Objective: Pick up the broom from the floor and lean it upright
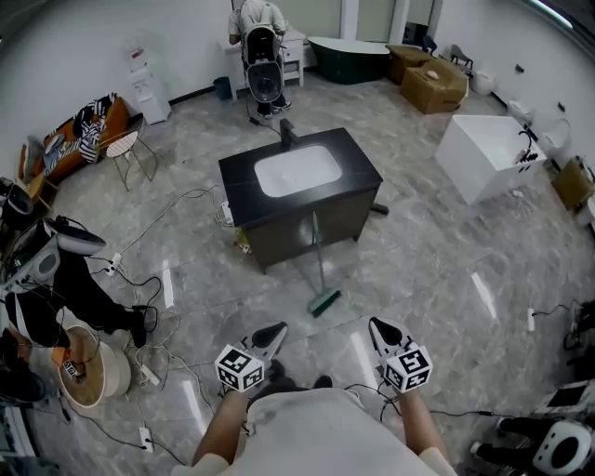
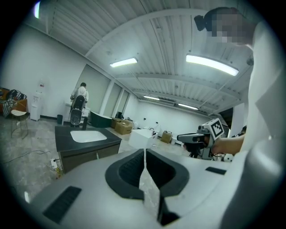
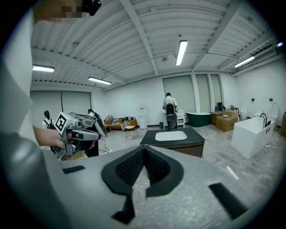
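Broom stands leaned nearly upright against the front of the black sink cabinet. Its thin handle rests on the cabinet face just right of the middle. Its green head sits on the grey marble floor, a little out from the cabinet's foot. Neither tool touches it; both are held well back from it, near the person's body at the bottom of the head view.

The left tool has its jaws closed together with nothing between them; its own view shows the dark pads meeting in one seam. The right tool is likewise closed and empty, its pads pressed against each other. Both point forward toward the cabinet and slightly down, side by side, with a gap of bare floor between them. Each one appears in the other's view, gripped in a hand, its marker cube turned toward the camera.

The cabinet carries a white basin set in its dark top. Beyond it, at the far wall, a person stands facing away. A white tub sits to the right, cardboard boxes behind it, and a dark green tub by the back wall. Cables trail across the floor on the left, near a small chair.
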{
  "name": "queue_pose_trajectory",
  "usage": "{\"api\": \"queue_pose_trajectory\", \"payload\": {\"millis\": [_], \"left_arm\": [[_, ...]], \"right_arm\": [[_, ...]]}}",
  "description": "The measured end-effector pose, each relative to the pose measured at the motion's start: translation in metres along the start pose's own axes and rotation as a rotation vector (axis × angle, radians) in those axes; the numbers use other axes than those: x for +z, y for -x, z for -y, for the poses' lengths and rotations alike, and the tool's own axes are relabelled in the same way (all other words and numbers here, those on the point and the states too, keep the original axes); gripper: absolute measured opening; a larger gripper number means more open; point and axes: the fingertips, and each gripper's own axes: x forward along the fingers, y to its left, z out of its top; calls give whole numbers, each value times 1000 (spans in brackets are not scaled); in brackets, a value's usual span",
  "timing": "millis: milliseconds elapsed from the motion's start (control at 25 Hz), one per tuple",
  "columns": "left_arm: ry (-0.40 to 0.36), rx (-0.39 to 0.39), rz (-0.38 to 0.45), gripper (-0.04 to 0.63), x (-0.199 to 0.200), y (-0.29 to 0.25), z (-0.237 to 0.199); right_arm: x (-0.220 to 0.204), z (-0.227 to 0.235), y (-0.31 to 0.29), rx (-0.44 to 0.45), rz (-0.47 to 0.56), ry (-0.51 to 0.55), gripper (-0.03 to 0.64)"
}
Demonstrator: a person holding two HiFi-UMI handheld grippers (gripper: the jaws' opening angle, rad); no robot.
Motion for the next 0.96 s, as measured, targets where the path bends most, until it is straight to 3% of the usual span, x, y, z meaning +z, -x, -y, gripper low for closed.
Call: {"api": "queue_pose_trajectory", "payload": {"millis": [440, 960], "left_arm": [[-17, -16, -22, 14, -4, 7, 12], [-23, -40, -29, 14, 1, 0, -15]], "right_arm": [[5, -1, 10, -26, 41, -23, 0], [9, 0, -13, -54, 43, -36, 0]]}}
